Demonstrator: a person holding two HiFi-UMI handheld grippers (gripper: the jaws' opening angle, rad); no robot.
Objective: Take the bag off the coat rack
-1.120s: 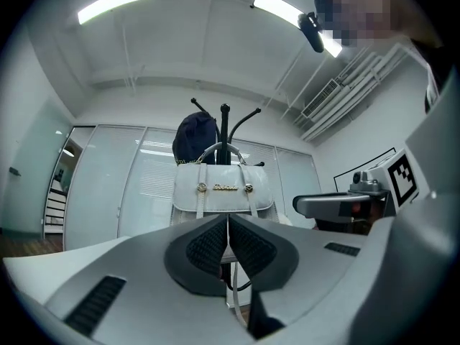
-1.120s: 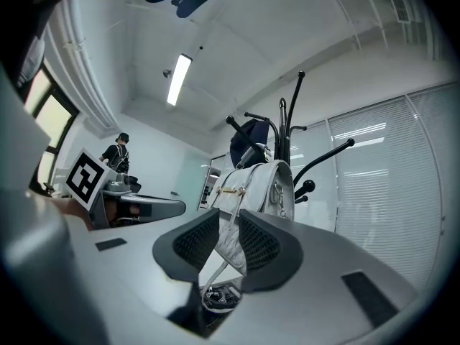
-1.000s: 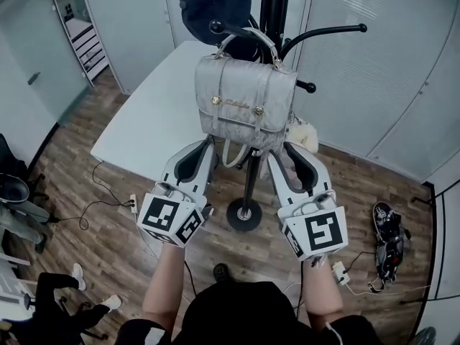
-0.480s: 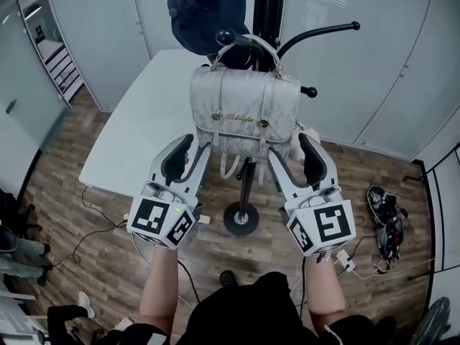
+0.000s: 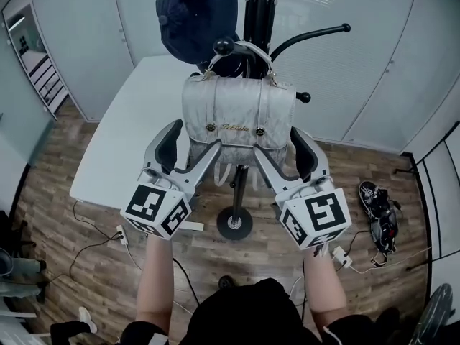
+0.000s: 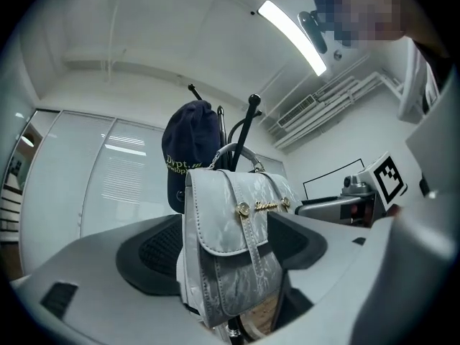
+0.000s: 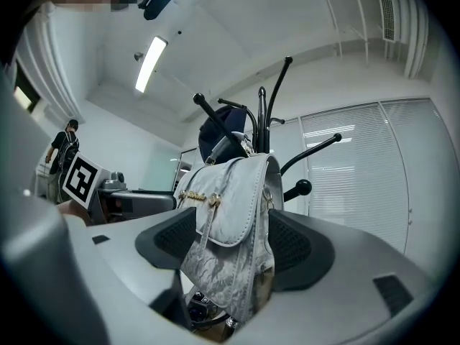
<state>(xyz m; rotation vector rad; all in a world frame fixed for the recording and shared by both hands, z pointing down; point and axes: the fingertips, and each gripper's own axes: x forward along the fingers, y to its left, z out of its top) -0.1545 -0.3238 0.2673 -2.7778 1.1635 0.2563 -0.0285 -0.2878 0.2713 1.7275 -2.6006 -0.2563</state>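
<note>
- Rising from where they hung a second ago, the left gripper (image 5: 194,136) and the right gripper (image 5: 279,144) now flank the lower corners of the bag (image 5: 237,121), where before they sat below it and clear of it.
- The bag is on the coat rack (image 5: 256,6), hung by its curved handle (image 5: 248,47) over a knobbed hook (image 5: 223,47), with its front flap facing the person.
- A dark cap (image 5: 198,13) hangs on the same rack just above and behind the bag, and a white worktop (image 5: 133,128) stands behind it to the left.
- The left gripper's jaws stand wide apart. Its own view shows the bag's left edge in the gap between the two pads, with neither pad pressing on it.
- The right gripper's jaws are likewise wide apart, with the bag's right edge between them and nothing clamped.
- My reading is that the approach is finished and the grasp is the step in hand, so the bag itself is not yet off the hook.
- Once both pairs of jaws close on the bag's sides, the handle will probably have to be lifted up and over the hook's knob before the bag comes free.
- The cap sits close enough that a careless lift could knock it.
</note>
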